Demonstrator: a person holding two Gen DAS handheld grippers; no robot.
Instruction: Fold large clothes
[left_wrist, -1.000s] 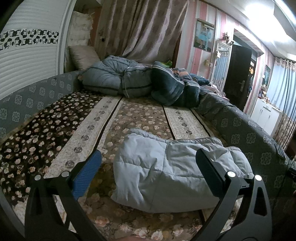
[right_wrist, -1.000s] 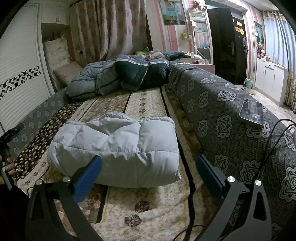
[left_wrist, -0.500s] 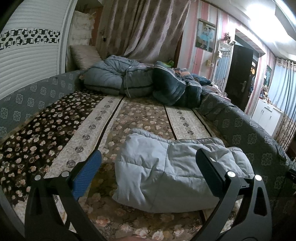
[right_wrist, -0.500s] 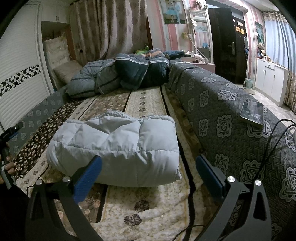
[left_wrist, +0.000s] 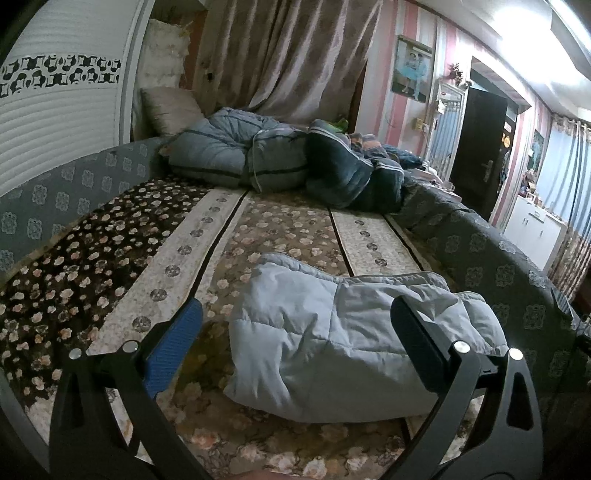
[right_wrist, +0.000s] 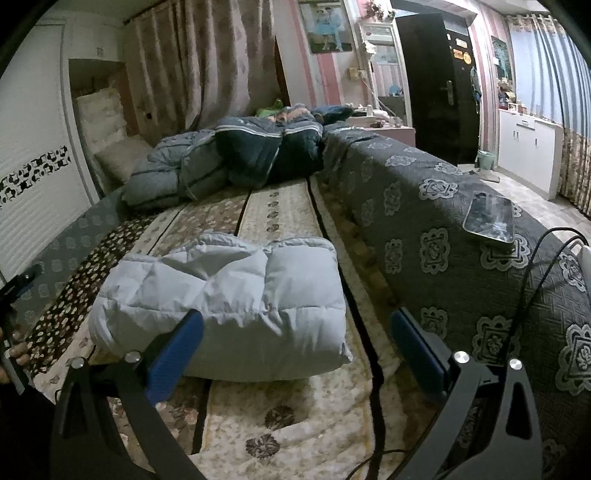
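Note:
A pale blue padded jacket (left_wrist: 332, 332) lies folded into a thick bundle on the flowered bed cover (left_wrist: 155, 266). It also shows in the right wrist view (right_wrist: 229, 302). My left gripper (left_wrist: 295, 332) is open and empty, held above the bed just in front of the bundle's left end. My right gripper (right_wrist: 295, 339) is open and empty, in front of the bundle's right end, near the grey patterned bed side (right_wrist: 443, 236). Neither gripper touches the jacket.
A heap of blue and dark quilts (left_wrist: 280, 162) lies at the far end of the bed. A phone (right_wrist: 489, 218) rests on the grey bed side, with a black cable (right_wrist: 535, 280) beside it. A pillow (left_wrist: 170, 107) and curtains stand behind.
Both grippers have drawn slightly back and up from the folded jacket. The jacket has not moved.

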